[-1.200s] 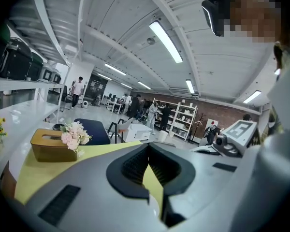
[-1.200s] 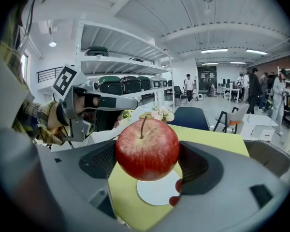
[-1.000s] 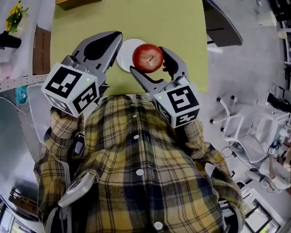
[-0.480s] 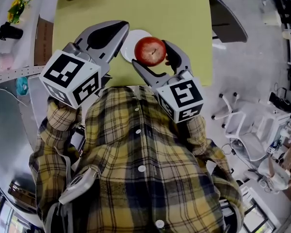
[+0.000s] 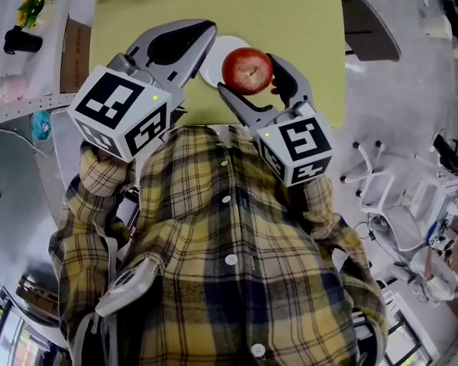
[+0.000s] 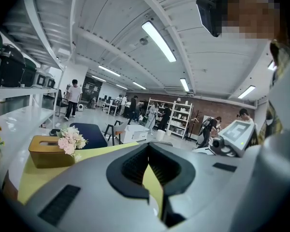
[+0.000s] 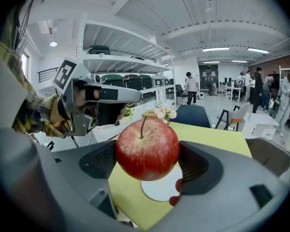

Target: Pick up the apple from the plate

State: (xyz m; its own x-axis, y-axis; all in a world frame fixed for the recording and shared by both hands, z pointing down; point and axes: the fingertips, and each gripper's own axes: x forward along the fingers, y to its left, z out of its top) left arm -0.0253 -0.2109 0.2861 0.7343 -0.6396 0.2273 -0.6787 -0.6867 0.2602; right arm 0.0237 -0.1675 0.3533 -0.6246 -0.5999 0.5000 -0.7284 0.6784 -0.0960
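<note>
We log the grey right gripper [image 5: 252, 77] with its jaws clamped on the glossy red apple [image 7: 147, 149], which is held clear above the round white plate [image 5: 212, 65] on the yellow-green tabletop [image 5: 290, 14]. The grey left gripper [image 6: 149, 161] is just beside it, jaws pressed together.

No legible text, label, brand or number is found in any view; the only printed signs are black-and-white square markers [image 5: 120, 114] on the left claw [image 5: 200, 38] and right claw [image 5: 250, 73].
</note>
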